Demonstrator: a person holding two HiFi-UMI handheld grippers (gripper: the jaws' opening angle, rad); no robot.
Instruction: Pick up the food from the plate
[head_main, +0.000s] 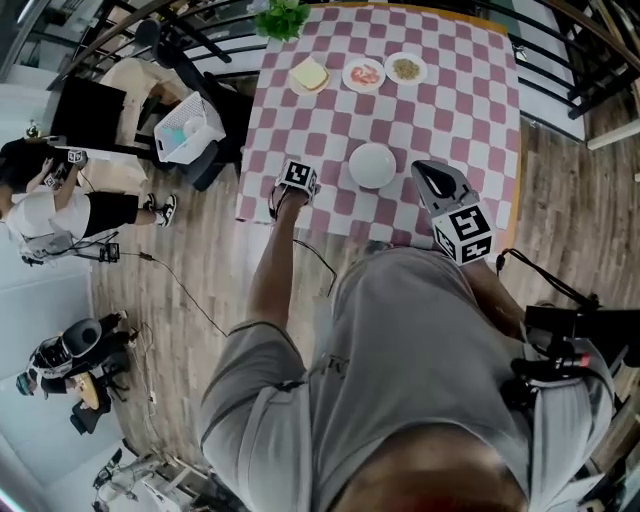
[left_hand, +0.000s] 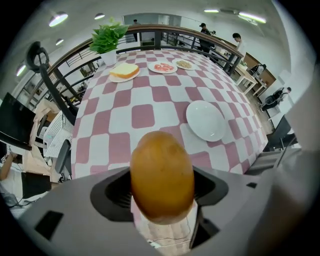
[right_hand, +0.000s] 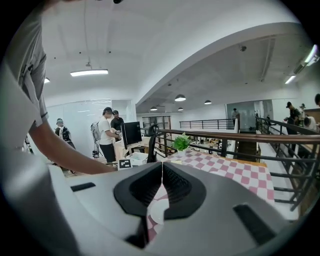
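Note:
A golden-brown bread roll (left_hand: 161, 172) sits between the jaws of my left gripper (left_hand: 161, 194), which is shut on it and points straight down. In the head view the left gripper (head_main: 292, 192) hangs over the near left part of the pink-and-white checked table (head_main: 470, 110). An empty white plate (head_main: 372, 165) (left_hand: 206, 120) lies just to its right. My right gripper (head_main: 428, 172) (right_hand: 161, 186) is by the plate's right side, pointing nearly level across the table, jaws shut with nothing between them.
At the table's far edge stand a plate with sliced bread (head_main: 309, 75), a plate with tomato slices (head_main: 363, 73), a plate of grains (head_main: 405, 68) and a green plant (head_main: 280, 18). A white basket (head_main: 185, 130), a black chair and a person (head_main: 50, 205) are left of the table.

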